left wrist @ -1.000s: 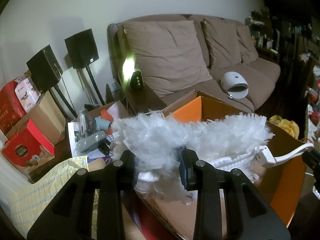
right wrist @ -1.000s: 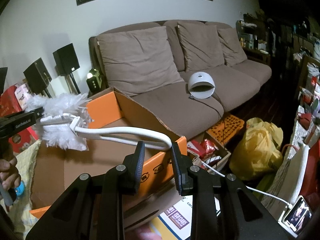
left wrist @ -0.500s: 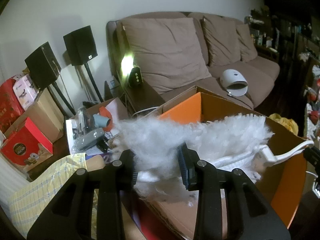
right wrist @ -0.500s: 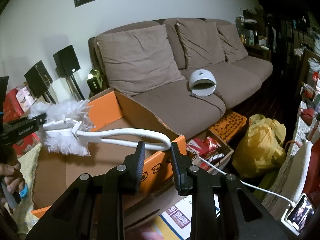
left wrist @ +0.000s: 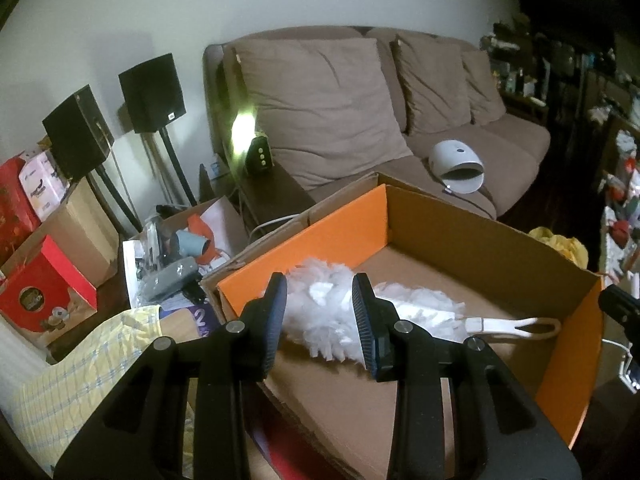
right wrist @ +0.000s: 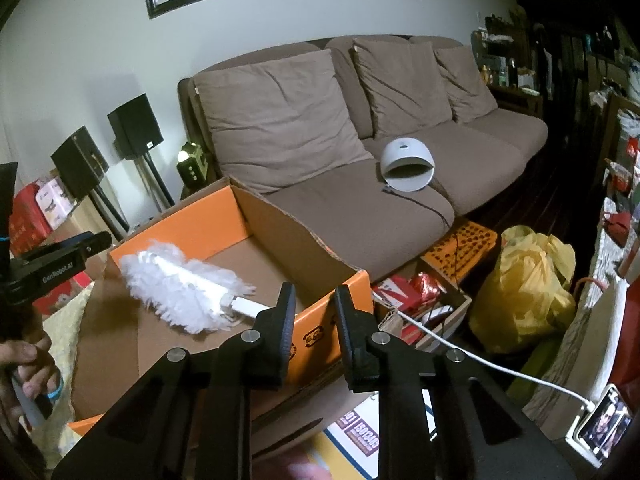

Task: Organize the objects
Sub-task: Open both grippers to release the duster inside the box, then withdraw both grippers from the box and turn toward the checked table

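Note:
A white fluffy duster (left wrist: 416, 312) with a white looped handle (left wrist: 516, 326) lies flat on the floor of an open cardboard box (left wrist: 304, 248) with orange inner walls. My left gripper (left wrist: 320, 300) hovers above the duster's fluffy end, open, with nothing between its pads. In the right wrist view the duster (right wrist: 180, 280) rests in the box (right wrist: 320, 332), handle toward my right gripper (right wrist: 314, 300). That gripper's jaws are closing over the box's near wall, empty. A hand (right wrist: 24, 364) holds the left gripper (right wrist: 96, 242) at the left edge.
A brown sofa (right wrist: 360, 200) behind the box carries a white domed device (right wrist: 408, 164) with a cable. Two black speakers (left wrist: 152, 92) on stands, red boxes (left wrist: 44, 292) and clutter stand left. A yellow bag (right wrist: 524, 280), a phone (right wrist: 604, 428) and a white cable (right wrist: 480, 364) lie right.
The duster was held above the box, its fluffy end in the left gripper and its handle at the right one. Both let go, and it now lies on the box floor.

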A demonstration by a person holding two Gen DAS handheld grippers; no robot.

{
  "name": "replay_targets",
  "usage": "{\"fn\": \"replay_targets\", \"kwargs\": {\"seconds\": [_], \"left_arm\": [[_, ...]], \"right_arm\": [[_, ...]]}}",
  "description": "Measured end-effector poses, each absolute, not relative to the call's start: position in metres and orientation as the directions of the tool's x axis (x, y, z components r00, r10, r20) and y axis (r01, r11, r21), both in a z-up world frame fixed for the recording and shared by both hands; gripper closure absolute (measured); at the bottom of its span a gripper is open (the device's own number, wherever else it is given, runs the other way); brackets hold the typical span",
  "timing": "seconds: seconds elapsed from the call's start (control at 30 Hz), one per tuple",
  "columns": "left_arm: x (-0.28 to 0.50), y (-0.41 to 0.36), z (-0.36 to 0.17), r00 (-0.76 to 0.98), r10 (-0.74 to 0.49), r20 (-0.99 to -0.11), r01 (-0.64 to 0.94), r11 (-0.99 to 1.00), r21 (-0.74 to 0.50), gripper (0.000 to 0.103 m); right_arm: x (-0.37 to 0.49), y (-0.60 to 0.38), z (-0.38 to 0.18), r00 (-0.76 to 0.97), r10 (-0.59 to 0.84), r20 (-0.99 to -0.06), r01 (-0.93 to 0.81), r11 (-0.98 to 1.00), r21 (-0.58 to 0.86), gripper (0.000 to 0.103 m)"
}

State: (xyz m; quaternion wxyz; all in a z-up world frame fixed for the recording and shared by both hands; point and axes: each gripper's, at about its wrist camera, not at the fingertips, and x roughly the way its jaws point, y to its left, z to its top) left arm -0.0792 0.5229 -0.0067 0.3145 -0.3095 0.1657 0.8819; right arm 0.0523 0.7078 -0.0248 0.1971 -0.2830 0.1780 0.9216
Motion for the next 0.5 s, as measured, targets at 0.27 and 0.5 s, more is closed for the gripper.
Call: {"fn": "replay_targets", "kwargs": {"seconds": [0.27,0.5], "left_arm": [[-0.089,0.497,0.000,-0.622,0.442,-0.647,-0.628,-0.774,0.075,0.071],[-0.094,0.469,0.006,-0.637,0.430,-0.640,-0.602,-0.796,0.065,0.067]], "right_arm": [[0.050,0.701,-0.021,-0.782,0.229,-0.580,-0.429,-0.873,0.233,0.089],[0.046,0.693,-0.021,-0.789,0.200,-0.581,-0.401,-0.885,0.239,0.092]]}}
